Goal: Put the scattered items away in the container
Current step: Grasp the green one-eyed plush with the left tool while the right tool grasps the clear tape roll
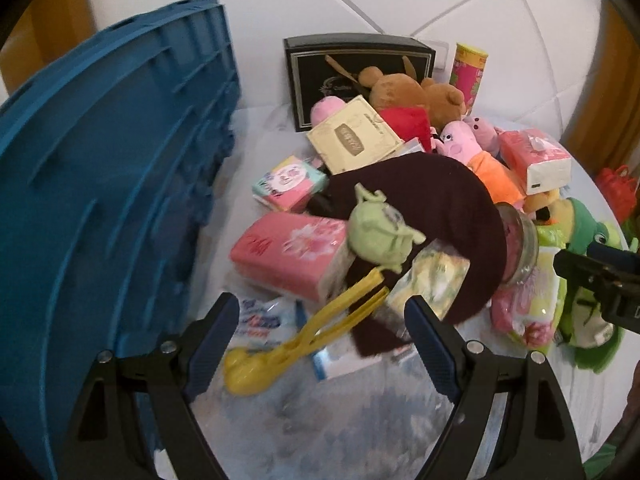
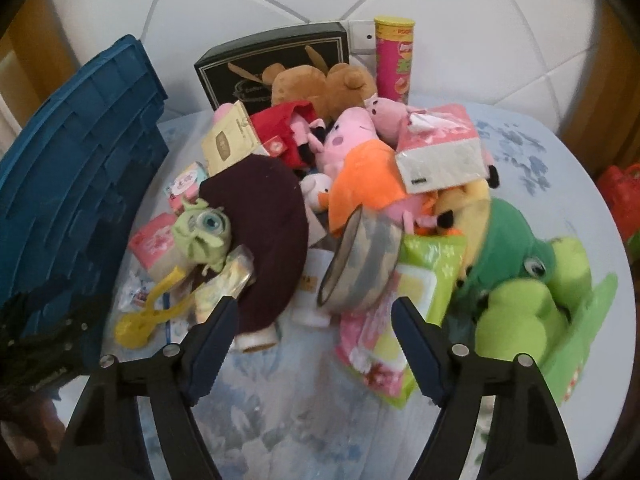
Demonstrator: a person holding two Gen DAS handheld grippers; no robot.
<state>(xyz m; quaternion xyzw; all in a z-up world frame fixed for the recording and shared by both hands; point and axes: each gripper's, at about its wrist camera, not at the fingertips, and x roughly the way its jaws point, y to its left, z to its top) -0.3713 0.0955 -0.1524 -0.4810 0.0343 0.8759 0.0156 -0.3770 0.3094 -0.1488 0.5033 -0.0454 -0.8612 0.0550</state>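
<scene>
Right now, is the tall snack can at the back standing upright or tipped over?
Upright. The snack can stands on its base behind the plush toys, yellow lid on top, beside the black box.

The left gripper (image 1: 320, 312) hangs with its jaws wide apart and empty above a yellow clip toy (image 1: 296, 344). Beyond it a small green plush (image 1: 380, 236) lies on a dark maroon cushion (image 1: 432, 216), beside a pink tissue pack (image 1: 288, 256). The blue crate (image 1: 100, 200) stands at the left, its ribbed wall close to the pile
</scene>
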